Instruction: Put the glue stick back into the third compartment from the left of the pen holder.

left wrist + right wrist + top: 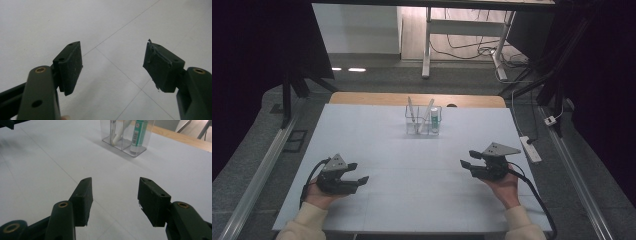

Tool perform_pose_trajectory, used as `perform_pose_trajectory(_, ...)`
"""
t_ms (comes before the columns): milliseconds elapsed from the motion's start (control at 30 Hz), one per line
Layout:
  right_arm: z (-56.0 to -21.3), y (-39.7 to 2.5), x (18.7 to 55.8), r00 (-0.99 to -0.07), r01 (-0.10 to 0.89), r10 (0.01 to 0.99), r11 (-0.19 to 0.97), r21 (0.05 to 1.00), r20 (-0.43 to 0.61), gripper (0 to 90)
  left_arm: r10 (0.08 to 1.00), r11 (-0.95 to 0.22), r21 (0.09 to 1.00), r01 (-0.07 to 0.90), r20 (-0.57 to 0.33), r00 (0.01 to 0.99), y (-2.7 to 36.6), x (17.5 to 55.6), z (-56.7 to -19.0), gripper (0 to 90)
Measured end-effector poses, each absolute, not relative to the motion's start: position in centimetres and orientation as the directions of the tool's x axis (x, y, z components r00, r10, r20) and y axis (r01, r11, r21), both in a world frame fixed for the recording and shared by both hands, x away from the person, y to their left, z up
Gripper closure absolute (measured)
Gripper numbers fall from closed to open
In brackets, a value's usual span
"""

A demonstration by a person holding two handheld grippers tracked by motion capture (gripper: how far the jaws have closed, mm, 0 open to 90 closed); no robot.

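at the far middle of the table (362, 150) stands a clear divided holder (423, 121) with pens and a green-labelled tube (434, 120). well short of the holder, the left gripper (360, 172) and right gripper (468, 159) rest spread and empty; nothing looks begun.

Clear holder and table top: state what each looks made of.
Clear holder: probably hard glossy plastic such as acrylic; its contents show straight through the walls, and the edges glint. Table top: matte white sheet, maybe laminate or board; thin seam lines cross it, with no glare.
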State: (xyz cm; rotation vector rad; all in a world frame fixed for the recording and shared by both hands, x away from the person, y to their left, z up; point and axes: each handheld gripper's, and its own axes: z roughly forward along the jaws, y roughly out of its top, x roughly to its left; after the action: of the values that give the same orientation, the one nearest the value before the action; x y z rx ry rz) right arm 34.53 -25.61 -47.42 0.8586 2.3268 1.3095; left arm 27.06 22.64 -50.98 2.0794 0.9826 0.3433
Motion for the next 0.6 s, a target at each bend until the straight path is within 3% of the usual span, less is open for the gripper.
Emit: perform_pose_trajectory(600, -48.4, -26.8, 33.7, -0.772, 0.346, 0.636, 0.424, 0.837, -0.003, 45.2, 0.746, -0.382, 0.758, 0.529, -0.086, 0.661, 22.6, 27.1, -50.9, 31.2)
